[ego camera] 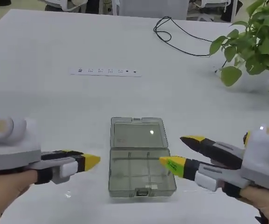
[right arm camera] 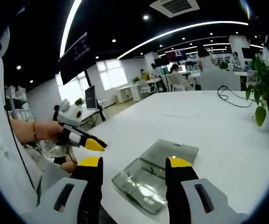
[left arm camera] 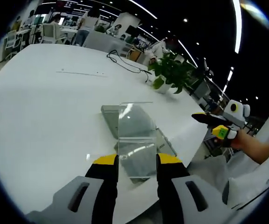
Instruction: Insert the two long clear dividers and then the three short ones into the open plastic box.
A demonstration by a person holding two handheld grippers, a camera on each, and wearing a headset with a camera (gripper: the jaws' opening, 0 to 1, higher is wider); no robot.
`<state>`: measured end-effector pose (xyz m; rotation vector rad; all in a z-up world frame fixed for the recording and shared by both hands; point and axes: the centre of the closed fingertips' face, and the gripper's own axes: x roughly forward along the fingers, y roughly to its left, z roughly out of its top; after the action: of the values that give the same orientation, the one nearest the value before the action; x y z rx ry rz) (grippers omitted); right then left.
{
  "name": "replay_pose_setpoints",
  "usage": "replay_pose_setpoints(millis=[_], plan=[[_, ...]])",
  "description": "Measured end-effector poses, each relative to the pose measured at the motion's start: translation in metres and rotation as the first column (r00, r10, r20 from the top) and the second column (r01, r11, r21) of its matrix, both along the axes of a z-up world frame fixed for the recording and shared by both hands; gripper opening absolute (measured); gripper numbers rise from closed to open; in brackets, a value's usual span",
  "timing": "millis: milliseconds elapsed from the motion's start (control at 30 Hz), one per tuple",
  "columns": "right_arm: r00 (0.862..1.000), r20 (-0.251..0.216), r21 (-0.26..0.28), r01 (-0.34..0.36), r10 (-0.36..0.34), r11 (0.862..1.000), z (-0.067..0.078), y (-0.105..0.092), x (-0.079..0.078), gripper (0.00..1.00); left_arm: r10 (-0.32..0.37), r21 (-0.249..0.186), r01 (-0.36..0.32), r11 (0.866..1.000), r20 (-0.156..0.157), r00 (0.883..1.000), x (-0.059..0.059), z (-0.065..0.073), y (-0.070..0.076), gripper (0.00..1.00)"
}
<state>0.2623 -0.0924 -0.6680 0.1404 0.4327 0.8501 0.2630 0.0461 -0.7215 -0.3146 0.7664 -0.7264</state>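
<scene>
White table [ego camera: 55,102], open plastic box [ego camera: 141,190] centre; left gripper [left arm camera: 135,161] clamps clear divider [left arm camera: 135,128]; right gripper [right arm camera: 134,162] jaws wide apart, empty.

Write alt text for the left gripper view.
The left hand-held gripper pinches a clear divider between its yellow-tipped jaws, with the open plastic box lying beyond it on a white table. At right, the right hand-held gripper hangs open, with a potted plant farther back.

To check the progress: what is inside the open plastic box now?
Faint crossing lines, like partitions, show inside the box; one tip of the right claw covers its right edge, hiding that part.
</scene>
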Motion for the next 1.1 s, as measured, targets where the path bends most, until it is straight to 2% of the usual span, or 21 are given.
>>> replay_pose_setpoints(millis=[33, 67, 100, 167, 267, 367, 533, 667, 733, 1100], plan=[[1.0, -0.014, 0.0, 0.011, -0.011, 1.0, 0.0, 0.002, 0.001, 0.54, -0.004, -0.007, 0.004, 1.0, 0.005, 1.0, -0.001, 0.002, -0.004, 0.3], [0.997, -0.071, 0.0, 0.026, -0.026, 1.0, -0.002, 0.004, 0.0, 0.54, -0.007, -0.022, 0.007, 1.0, 0.007, 1.0, -0.002, 0.005, -0.009, 0.3], [0.995, -0.094, 0.009, 0.021, -0.02, 1.0, -0.001, 0.008, -0.001, 0.54, -0.013, -0.029, 0.013, 0.999, 0.009, 1.0, -0.003, 0.007, -0.013, 0.3], [0.997, -0.081, 0.022, 0.015, -0.014, 1.0, 0.004, 0.013, 0.0, 0.47, -0.019, -0.038, 0.02, 0.999, 0.014, 1.0, -0.005, 0.01, -0.019, 0.3], [0.994, -0.107, 0.06, 0.026, -0.019, 0.998, 0.01, 0.024, 0.001, 0.4, -0.037, -0.053, 0.039, 0.998, 0.03, 0.999, -0.008, 0.016, -0.03, 0.3], [0.995, -0.1, 0.076, 0.03, -0.022, 0.997, 0.014, 0.031, 0.001, 0.35, -0.051, -0.063, 0.054, 0.997, 0.042, 0.998, -0.009, 0.021, -0.039, 0.3], [0.995, -0.09, 0.072, 0.04, -0.034, 0.997, 0.014, 0.04, 0.002, 0.33, -0.078, -0.064, 0.081, 0.995, 0.048, 0.996, -0.012, 0.02, -0.049, 0.3], [0.99, -0.135, 0.059, 0.044, -0.036, 0.997, 0.006, 0.044, -0.001, 0.3, -0.09, -0.075, 0.094, 0.993, 0.051, 0.995, -0.015, 0.022, -0.055, 0.3], [0.984, -0.172, 0.055, 0.052, -0.041, 0.997, 0.001, 0.046, -0.003, 0.29, -0.098, -0.073, 0.102, 0.992, 0.057, 0.994, -0.016, 0.022, -0.059, 0.3], [0.972, -0.226, 0.06, 0.078, -0.062, 0.995, -0.007, 0.056, -0.003, 0.16, -0.124, -0.062, 0.129, 0.99, 0.077, 0.989, -0.019, 0.024, -0.066, 0.3]])
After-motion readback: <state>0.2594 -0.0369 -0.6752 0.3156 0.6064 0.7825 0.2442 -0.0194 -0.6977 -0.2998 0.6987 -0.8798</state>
